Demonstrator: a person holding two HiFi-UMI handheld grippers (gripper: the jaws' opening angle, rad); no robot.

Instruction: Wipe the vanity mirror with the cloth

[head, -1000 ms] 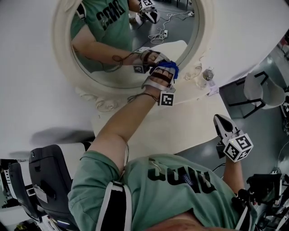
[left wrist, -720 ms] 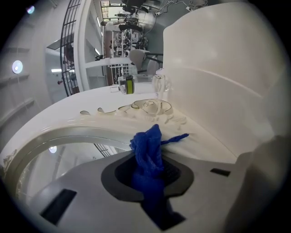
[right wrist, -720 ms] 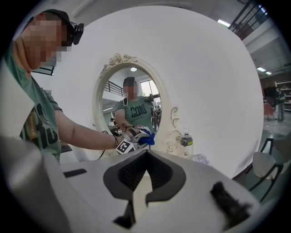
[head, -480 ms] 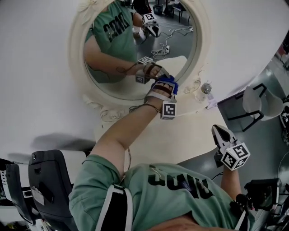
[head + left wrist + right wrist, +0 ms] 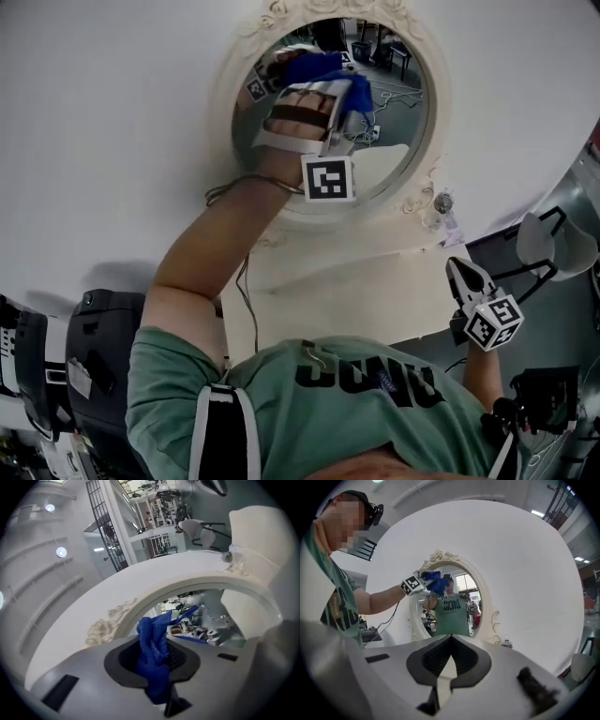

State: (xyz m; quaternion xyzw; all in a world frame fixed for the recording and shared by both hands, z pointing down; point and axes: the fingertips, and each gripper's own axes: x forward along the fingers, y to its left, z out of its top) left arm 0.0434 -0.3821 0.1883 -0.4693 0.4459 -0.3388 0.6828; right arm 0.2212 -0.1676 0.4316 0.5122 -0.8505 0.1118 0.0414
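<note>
An oval vanity mirror in a cream carved frame hangs on the white wall. My left gripper is raised against the upper part of the glass, shut on a blue cloth that bunches out between its jaws. The cloth touches the glass just under the frame's top arc. From the right gripper view, the mirror shows the left gripper and cloth near its top. My right gripper hangs low at the right, away from the mirror, shut and holding nothing.
A cream vanity table stands under the mirror with a small bottle at its right end. A black chair is at my left. A white chair stands on the grey floor at the right. A cable hangs from my left forearm.
My left gripper has carried the cloth from the mirror's lower edge up to the upper glass. The right gripper has stayed low at the right.
</note>
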